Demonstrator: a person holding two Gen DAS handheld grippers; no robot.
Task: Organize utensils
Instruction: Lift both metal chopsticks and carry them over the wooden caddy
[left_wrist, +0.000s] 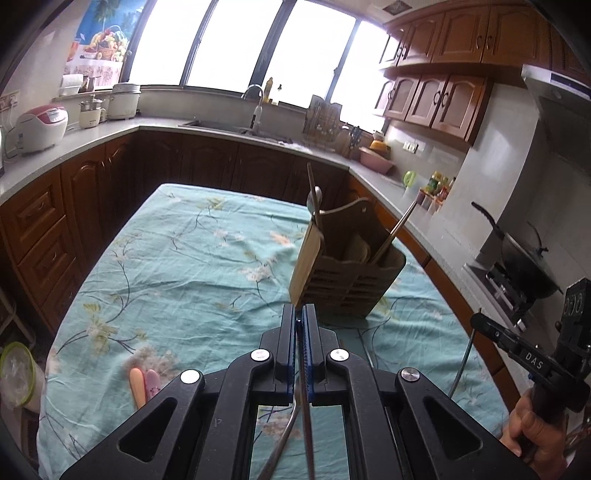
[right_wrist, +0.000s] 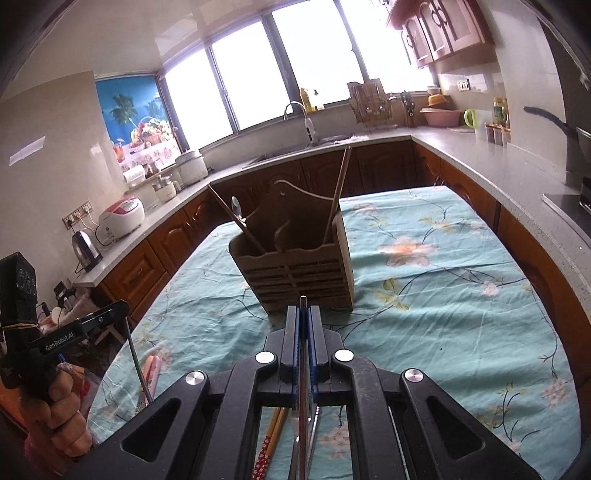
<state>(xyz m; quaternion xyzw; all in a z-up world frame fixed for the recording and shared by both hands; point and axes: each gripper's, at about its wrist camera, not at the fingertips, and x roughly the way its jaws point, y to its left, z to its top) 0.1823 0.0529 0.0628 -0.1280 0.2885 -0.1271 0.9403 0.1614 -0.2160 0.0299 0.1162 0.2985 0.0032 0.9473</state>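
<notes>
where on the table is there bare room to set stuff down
Bare cloth runs left of the utensil holder toward the window end of the table, and to its right in the right wrist view. Crowded: the near edge, with pink and orange handles and chopsticks.

Left gripper (left_wrist: 299, 314): I see its jaws closed tight, pointing down and away | Right gripper (right_wrist: 303, 314): jaws closed tight, same downward tilt | left hand (right_wrist: 55, 413), right hand (left_wrist: 532, 432): each wrapped around its handle
</notes>
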